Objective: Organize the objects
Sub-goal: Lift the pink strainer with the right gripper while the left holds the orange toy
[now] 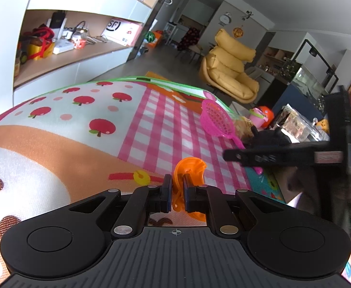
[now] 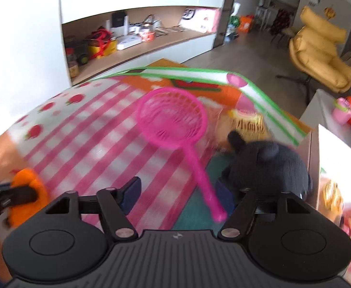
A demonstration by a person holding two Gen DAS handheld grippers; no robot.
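Note:
My left gripper [image 1: 176,186] is shut on an orange plastic toy [image 1: 189,168] and holds it over the colourful play mat [image 1: 79,124]. The toy also shows at the left edge of the right wrist view [image 2: 28,180], blurred. A pink toy net [image 2: 173,120] lies on the mat with its handle [image 2: 206,187] pointing toward me; it shows in the left wrist view too [image 1: 217,120]. My right gripper [image 2: 177,192] is open, its fingers either side of the net's handle, above the mat. A black plush toy [image 2: 269,165] sits just right of the net.
A yellow-brown toy [image 2: 247,122] lies behind the plush. A white box with printed pictures [image 2: 338,187] stands at the right. A pink and orange bucket toy [image 2: 348,110] sits on a ledge. A low shelf [image 2: 139,48] with clutter runs along the far wall. A yellow armchair [image 2: 319,52] stands beyond the mat.

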